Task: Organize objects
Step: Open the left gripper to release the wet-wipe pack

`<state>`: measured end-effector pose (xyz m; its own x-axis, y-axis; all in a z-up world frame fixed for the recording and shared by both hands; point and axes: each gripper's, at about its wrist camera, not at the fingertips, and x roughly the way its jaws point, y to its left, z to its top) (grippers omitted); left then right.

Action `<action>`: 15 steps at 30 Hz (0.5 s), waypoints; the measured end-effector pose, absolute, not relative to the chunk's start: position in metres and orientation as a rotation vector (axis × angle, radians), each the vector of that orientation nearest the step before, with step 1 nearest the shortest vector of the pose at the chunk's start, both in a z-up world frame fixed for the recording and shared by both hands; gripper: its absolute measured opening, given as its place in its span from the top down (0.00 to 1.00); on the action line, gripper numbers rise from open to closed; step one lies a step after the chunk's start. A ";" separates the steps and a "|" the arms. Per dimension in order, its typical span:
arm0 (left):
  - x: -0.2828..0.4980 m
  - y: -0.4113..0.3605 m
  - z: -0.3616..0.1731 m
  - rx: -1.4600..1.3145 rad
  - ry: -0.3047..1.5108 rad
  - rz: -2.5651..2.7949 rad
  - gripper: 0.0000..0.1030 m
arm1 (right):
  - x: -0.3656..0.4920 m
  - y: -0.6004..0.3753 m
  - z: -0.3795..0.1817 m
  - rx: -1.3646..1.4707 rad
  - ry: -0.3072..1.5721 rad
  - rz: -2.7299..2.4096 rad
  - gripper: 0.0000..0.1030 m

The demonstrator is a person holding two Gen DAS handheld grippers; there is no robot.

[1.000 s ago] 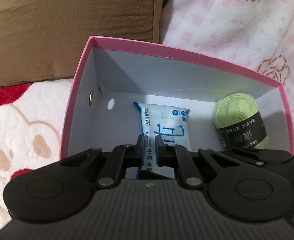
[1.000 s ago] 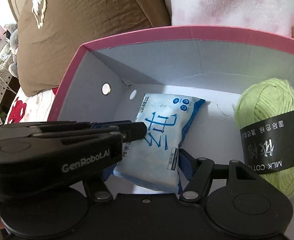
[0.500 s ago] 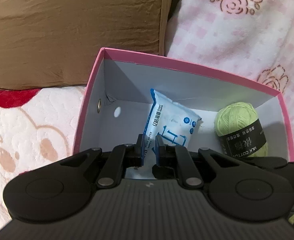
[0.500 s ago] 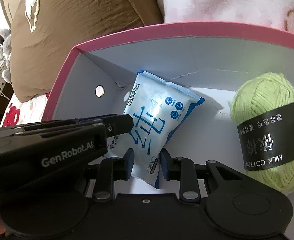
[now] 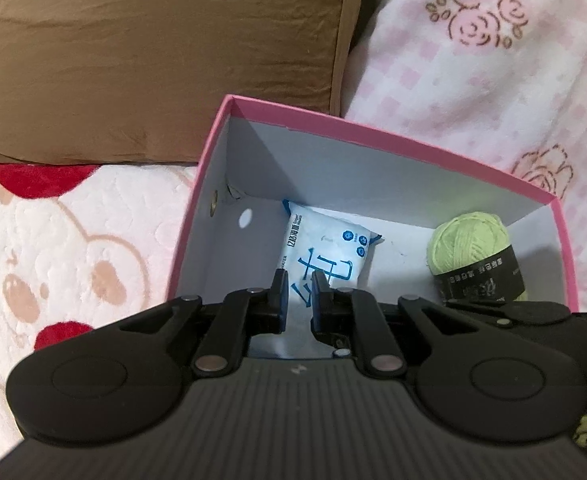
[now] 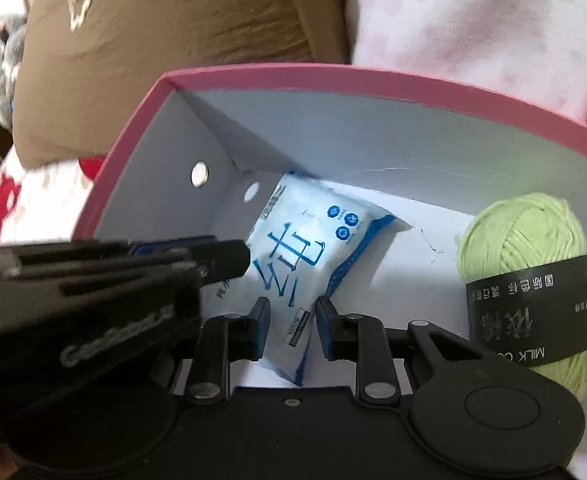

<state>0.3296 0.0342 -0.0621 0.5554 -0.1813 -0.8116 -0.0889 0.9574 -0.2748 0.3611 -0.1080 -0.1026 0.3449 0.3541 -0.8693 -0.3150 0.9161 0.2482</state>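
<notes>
The right gripper (image 6: 289,326) pinches the wipes packet's (image 6: 305,252) near end inside the pink box (image 6: 373,80); the left gripper (image 5: 296,300), pressed together, hovers above.

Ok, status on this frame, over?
Right gripper shut on wipes pack, inside pink box. Left gripper shut, tip at pack's edge. Yarn ball apart, nothing blocking.

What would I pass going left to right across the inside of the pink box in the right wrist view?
Left gripper reaching in from the left → wet wipes pack, its near end between the right gripper's closed fingers → bare white floor of the pink box → green yarn ball with its black label.
</notes>
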 end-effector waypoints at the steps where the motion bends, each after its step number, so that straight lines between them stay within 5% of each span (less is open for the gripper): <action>1: 0.327 0.035 -0.060 -0.297 0.981 -0.059 0.88 | 0.360 -0.113 -0.102 0.054 1.135 0.442 0.69; 15: 0.267 0.043 -0.001 -0.217 0.918 -0.104 0.87 | 0.290 -0.135 -0.054 0.049 0.964 0.546 0.62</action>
<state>0.2667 0.0428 -0.0008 0.6041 -0.1812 -0.7760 -0.0035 0.9732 -0.2300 0.2901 -0.1353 -0.0539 0.4469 0.4622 -0.7660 -0.4194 0.8645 0.2770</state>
